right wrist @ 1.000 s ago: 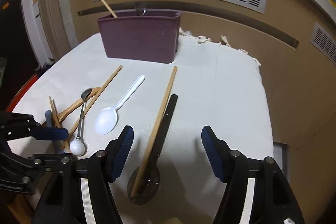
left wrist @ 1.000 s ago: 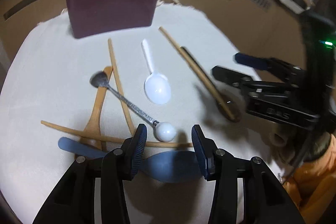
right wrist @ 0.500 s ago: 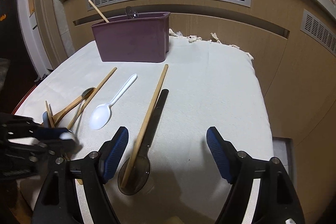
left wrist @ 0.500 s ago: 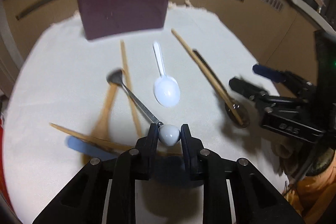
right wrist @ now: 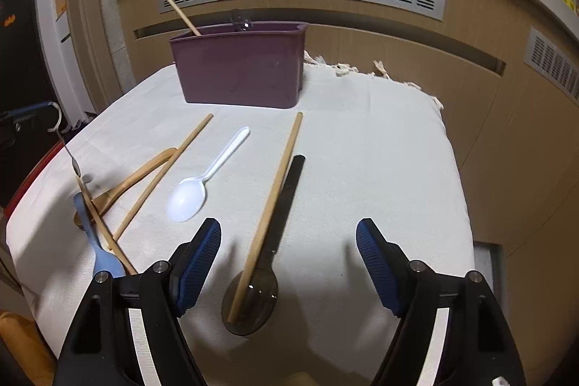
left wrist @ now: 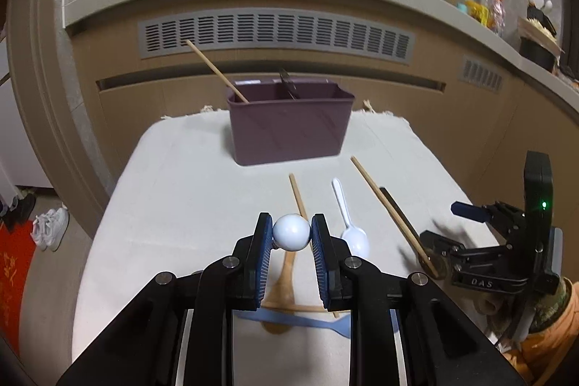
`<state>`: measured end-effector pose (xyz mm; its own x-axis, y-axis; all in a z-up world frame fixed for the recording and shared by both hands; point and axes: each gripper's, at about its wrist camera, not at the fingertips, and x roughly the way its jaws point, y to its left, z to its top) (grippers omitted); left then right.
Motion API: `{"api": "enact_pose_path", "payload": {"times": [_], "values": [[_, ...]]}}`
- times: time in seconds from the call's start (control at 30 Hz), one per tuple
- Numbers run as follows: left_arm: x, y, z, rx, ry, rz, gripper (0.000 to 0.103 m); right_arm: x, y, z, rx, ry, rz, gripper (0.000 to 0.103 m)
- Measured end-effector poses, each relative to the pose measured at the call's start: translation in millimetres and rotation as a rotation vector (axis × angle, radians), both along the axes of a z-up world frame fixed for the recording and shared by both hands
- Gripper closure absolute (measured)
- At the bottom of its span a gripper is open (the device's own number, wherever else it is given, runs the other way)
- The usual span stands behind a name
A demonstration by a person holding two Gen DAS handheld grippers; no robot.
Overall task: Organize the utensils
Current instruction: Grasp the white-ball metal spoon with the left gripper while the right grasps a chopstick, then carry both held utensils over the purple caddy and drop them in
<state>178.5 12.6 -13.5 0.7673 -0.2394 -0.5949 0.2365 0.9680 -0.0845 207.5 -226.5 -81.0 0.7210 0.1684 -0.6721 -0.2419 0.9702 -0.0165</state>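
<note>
My left gripper (left wrist: 291,236) is shut on the white ball end of a metal spoon (left wrist: 291,233) and holds it above the cloth; in the right wrist view the spoon (right wrist: 68,152) hangs down from it at far left. A purple utensil bin (left wrist: 289,127) stands at the back, with a chopstick (left wrist: 216,70) and a dark utensil in it. My right gripper (right wrist: 287,264) is open above a dark spoon (right wrist: 280,223) with a chopstick (right wrist: 273,194) lying across it. A white plastic spoon (right wrist: 206,176) lies mid-cloth.
Wooden spoon (right wrist: 134,176), more chopsticks (right wrist: 166,169) and a blue spoon (right wrist: 96,241) lie crossed at the left of the white cloth (right wrist: 380,151). A cabinet wall with vents rises behind the bin. The cloth's edge drops off at right.
My left gripper closed on the metal spoon's ball end and lifted it off the cloth, tilting up toward the bin. My right gripper stayed open over the dark spoon.
</note>
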Motion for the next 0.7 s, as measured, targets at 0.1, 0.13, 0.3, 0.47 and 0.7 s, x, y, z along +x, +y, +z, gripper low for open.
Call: {"api": "enact_pose_path", "payload": {"times": [0.1, 0.13, 0.3, 0.47, 0.7], "values": [[0, 6, 7, -0.014, -0.031, 0.0, 0.08, 11, 1, 4, 0.011, 0.019, 0.013, 0.028], [1, 8, 11, -0.024, -0.048, 0.0, 0.08, 16, 1, 4, 0.015, 0.03, 0.012, 0.028], [2, 18, 22, -0.063, -0.104, 0.0, 0.08, 46, 9, -3, -0.007, 0.119, 0.007, 0.078], [8, 30, 16, -0.083, -0.1, 0.007, 0.08, 62, 12, -3, 0.039, 0.154, 0.001, 0.084], [14, 35, 7, -0.116, -0.078, 0.004, 0.08, 110, 27, -10, -0.02, 0.179, 0.006, 0.093]]}}
